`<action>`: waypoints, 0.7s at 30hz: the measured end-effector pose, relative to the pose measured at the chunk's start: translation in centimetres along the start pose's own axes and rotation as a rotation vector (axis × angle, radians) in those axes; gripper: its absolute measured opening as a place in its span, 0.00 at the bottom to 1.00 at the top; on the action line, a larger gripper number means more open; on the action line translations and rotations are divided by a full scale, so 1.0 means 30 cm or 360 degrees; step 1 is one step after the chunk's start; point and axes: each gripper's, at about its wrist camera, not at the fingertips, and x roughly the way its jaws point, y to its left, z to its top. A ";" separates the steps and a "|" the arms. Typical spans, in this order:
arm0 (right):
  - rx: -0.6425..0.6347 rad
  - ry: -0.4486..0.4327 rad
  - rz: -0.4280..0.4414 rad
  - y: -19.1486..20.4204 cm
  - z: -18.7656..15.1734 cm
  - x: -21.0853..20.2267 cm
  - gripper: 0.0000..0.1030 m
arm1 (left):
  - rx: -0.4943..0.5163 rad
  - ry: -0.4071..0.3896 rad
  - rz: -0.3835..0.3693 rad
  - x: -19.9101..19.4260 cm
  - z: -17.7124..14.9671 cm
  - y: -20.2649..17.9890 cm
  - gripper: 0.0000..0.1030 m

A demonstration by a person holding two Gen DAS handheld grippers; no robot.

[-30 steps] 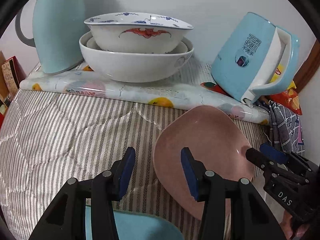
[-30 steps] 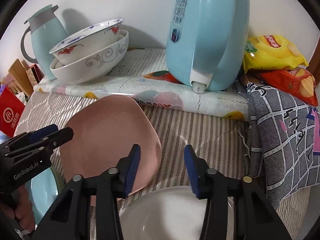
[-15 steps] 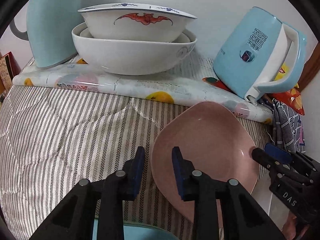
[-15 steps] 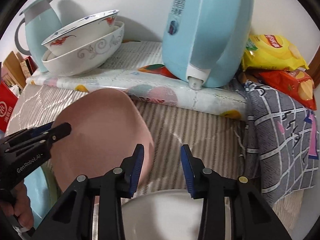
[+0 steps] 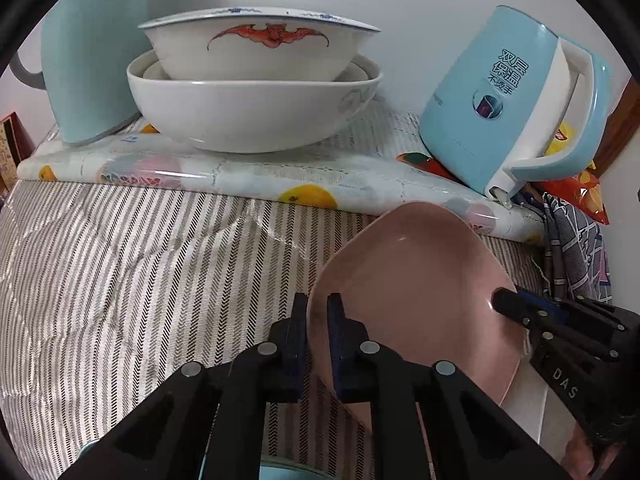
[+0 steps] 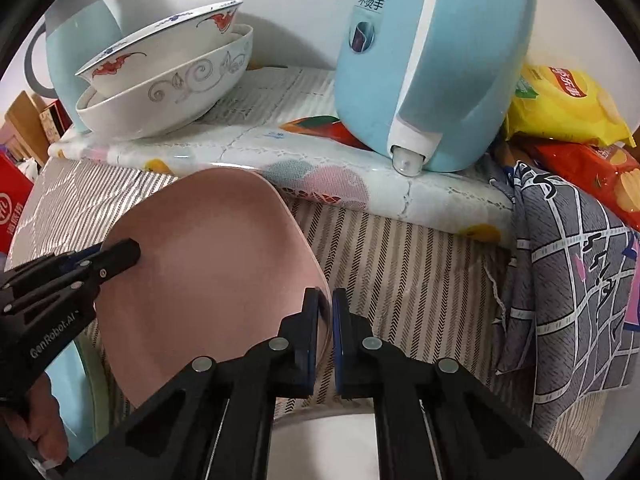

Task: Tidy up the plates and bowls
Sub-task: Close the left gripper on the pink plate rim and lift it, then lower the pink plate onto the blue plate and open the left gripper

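Both grippers, left gripper [image 5: 317,312] and right gripper [image 6: 325,306], have just closed onto opposite rims of the pink plate [image 5: 416,280], apparently lifted, angled steeply downward.

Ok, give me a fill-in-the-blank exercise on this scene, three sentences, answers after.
1. Both the left gripper and the right gripper are shut on the rim of the ____ plate.
2. The bowl with red bat motifs sits inside a larger ____ bowl.
3. The yellow chip bag lies to the right of the light blue ____.

Missing words: pink; white; kettle
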 end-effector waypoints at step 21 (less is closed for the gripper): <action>0.0070 -0.0259 0.0021 0.021 -0.068 -0.251 0.06 | 0.0009 -0.0149 -0.0017 -0.274 -0.043 0.013 0.08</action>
